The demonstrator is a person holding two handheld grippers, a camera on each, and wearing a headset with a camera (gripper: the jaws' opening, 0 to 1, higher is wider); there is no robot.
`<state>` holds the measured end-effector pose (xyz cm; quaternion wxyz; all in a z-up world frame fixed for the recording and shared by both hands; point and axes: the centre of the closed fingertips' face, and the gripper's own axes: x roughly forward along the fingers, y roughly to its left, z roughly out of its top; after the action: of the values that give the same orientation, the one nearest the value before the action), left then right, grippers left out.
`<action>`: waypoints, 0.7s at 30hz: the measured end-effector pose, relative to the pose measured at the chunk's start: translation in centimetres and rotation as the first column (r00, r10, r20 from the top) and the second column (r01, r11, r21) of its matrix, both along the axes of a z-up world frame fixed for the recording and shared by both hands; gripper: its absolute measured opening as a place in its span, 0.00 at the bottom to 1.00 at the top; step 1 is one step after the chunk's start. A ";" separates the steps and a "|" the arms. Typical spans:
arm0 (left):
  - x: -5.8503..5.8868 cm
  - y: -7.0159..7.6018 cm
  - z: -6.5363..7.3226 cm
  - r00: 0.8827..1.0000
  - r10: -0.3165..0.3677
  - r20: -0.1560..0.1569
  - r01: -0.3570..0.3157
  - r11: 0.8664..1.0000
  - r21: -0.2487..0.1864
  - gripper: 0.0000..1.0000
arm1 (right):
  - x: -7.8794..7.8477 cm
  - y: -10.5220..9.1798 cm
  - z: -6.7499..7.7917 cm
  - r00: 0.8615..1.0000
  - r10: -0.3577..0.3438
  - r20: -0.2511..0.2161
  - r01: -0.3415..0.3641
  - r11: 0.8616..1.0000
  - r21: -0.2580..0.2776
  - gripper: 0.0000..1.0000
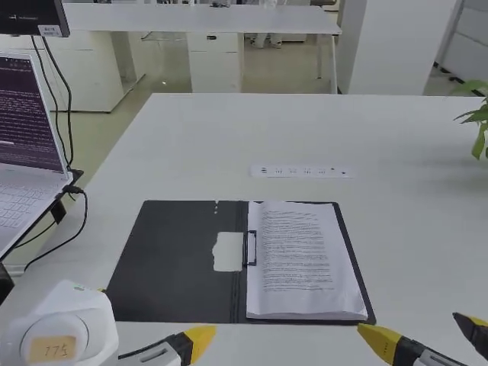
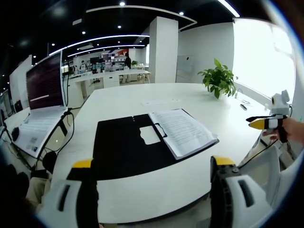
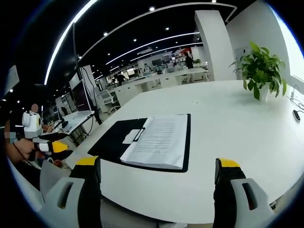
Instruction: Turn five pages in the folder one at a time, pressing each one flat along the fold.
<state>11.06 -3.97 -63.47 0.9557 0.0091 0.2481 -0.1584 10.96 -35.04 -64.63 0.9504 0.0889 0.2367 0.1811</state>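
A black folder (image 1: 175, 259) lies open on the white table, its left cover bare. A thick stack of printed pages (image 1: 301, 255) rests on its right half, held by a clip (image 1: 249, 248) at the spine, and the top page lies flat. My left gripper (image 2: 152, 164) is open, near the table's front edge and short of the folder's left cover; one of its yellow fingertips (image 1: 197, 338) shows in the head view. My right gripper (image 1: 427, 332) is open too, off the folder's near right corner. Nothing is between either pair of jaws, and neither touches the folder.
An open laptop (image 1: 23, 152) stands at the left edge with a black cable (image 1: 65, 221) trailing from it. A socket panel (image 1: 301, 171) is set into the table behind the folder. A green plant (image 1: 476, 122) stands at the far right.
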 end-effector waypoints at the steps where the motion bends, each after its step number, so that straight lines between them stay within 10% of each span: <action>1: 0.0 -0.1 0.0 1.000 -0.001 0.001 0.001 1.000 0.000 0.99 | 0.0 0.0 0.0 1.000 -0.001 0.001 0.001 1.000 0.001 1.00; 21: 0.6 -1.9 -0.1 0.999 -0.048 0.003 0.048 0.999 0.000 0.99 | -0.5 -0.9 -0.2 0.999 -0.042 0.004 0.042 0.999 0.020 1.00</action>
<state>11.70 -5.83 -63.52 0.9520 0.0152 0.2463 -0.1813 10.49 -35.94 -64.86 0.9536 0.1026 0.2308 0.1638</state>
